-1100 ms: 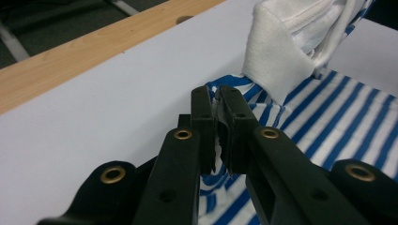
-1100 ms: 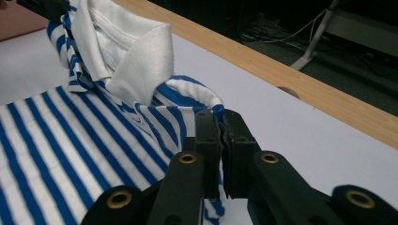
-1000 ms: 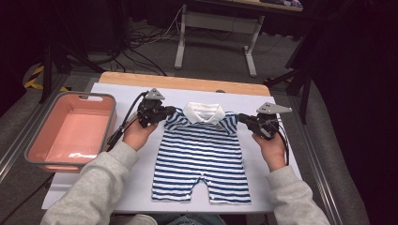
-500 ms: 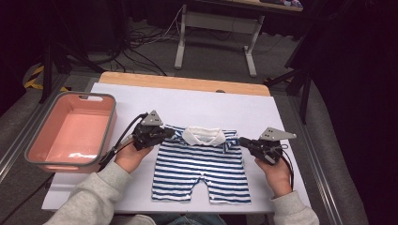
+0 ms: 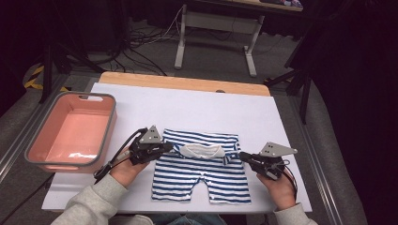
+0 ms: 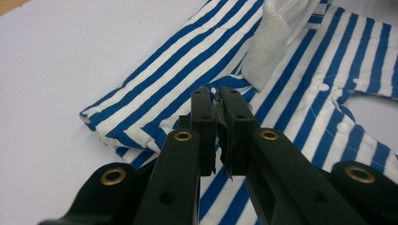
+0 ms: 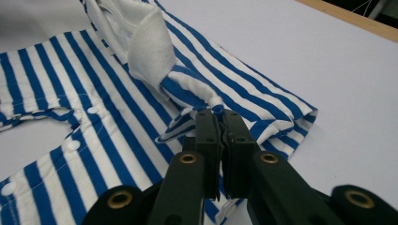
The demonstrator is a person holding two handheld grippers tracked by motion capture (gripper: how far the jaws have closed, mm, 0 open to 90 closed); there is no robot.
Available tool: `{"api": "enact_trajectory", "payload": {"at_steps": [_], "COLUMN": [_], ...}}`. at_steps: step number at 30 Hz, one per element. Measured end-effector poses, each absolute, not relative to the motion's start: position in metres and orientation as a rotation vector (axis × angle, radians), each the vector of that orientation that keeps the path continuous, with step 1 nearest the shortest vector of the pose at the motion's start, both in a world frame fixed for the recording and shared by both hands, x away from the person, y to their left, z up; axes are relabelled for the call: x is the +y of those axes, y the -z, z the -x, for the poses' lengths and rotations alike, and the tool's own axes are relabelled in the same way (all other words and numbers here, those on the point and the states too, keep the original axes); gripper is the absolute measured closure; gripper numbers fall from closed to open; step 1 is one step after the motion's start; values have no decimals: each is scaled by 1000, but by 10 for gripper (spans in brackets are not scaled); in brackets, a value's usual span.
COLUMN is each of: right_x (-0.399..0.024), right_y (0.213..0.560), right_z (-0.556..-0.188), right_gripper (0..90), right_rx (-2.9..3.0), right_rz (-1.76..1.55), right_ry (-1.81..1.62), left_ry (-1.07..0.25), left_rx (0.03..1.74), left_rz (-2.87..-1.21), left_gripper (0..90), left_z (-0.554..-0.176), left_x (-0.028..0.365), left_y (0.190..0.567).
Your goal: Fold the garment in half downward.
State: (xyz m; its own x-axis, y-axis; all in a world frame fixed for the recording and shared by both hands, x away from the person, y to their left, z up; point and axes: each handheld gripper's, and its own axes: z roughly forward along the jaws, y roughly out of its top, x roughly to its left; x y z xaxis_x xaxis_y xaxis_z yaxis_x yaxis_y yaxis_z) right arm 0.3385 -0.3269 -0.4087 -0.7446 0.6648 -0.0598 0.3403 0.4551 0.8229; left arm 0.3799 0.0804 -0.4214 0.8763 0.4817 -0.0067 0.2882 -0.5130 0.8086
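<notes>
The romper (image 5: 202, 171) lies flat on the white mat (image 5: 263, 112), at about 6 o'clock on the table, with its top half being folded down toward the legs. The left gripper (image 5: 165, 148) has its jaws closed on the striped cloth at the 9 o'clock shoulder; the left gripper view shows fabric pinched between the pads. The right gripper (image 5: 243, 156) is clamped on the 3 o'clock shoulder in the same way. The white collar (image 5: 202, 151) sits between them, face down on the body.

To fold well, bring both hands toward 6 o'clock together and level, so the fold line stays straight across. Lower the shoulders onto the legs before letting go, and keep the cloth taut enough that the collar does not bunch. The pink bin (image 5: 70, 133) waits at 9 o'clock.
</notes>
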Motion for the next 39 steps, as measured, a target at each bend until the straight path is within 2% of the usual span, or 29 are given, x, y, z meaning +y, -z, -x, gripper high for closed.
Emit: {"api": "enact_trajectory", "payload": {"at_steps": [15,35,38,39], "right_x": [-330,-333,-333,-333], "right_y": [413,421,422,422], "right_z": [-312,-290,-290,-290], "right_gripper": [869,894,885,885], "right_rx": [2372,2452,2459,2459], "right_rz": [-821,-786,-784,-784], "right_ry": [-1202,-1170,-1181,-1181], "left_ry": [-216,-133,-124,-124], "left_rx": [513,495,497,497], "left_rz": [-2153,-2187,-2177,-2177], "left_gripper": [849,845,820,776], "left_z": [-350,-336,-335,-335], "left_x": [85,87,90,90], "left_y": [429,432,433,433]}}
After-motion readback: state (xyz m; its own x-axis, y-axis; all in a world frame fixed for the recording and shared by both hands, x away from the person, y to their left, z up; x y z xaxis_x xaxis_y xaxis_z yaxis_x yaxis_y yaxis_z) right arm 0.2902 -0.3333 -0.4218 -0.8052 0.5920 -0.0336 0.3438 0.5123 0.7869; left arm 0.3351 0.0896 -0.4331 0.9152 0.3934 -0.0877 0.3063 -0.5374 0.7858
